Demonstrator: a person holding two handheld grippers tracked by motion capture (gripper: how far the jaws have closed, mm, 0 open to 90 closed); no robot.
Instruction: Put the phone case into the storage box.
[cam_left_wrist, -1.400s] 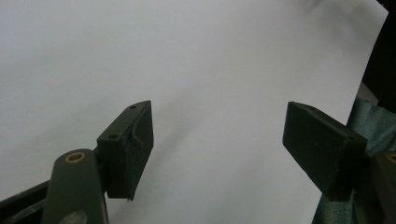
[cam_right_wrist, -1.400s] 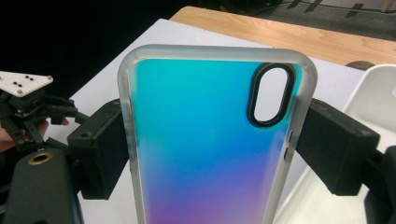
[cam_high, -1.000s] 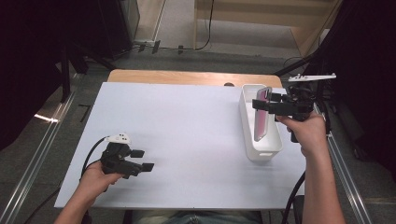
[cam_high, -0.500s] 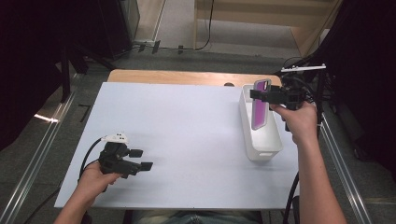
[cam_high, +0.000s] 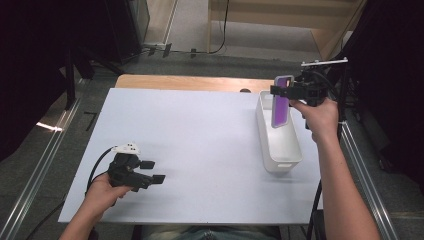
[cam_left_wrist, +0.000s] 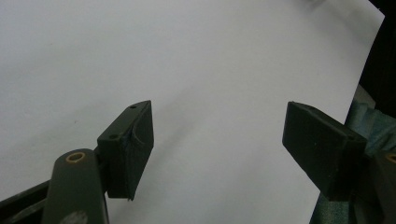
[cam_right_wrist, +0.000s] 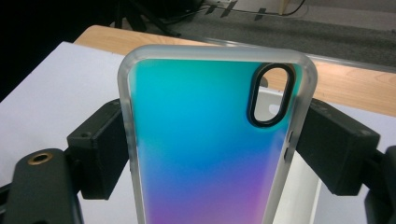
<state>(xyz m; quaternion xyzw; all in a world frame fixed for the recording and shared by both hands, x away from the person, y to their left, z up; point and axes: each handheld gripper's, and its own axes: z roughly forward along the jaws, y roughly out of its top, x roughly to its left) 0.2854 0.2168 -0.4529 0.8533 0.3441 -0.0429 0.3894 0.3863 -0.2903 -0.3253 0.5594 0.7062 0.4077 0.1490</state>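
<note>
Case (cam_high: 281, 101) hangs upright, long axis vertical, clamped by its side edges in the right gripper (cam_high: 289, 92) over the far end of the bin (cam_high: 285, 157) at right; left gripper (cam_high: 152, 171), jaws apart, rests well away, near-left.

Grey floor (cam_high: 190, 30), dark surroundings, wooden furniture (cam_high: 280, 20)

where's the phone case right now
The iridescent blue-to-purple phone case with a frosted rim hangs upright in the right tongs, at the high view's right, over the far end of the white plastic bin.
</note>
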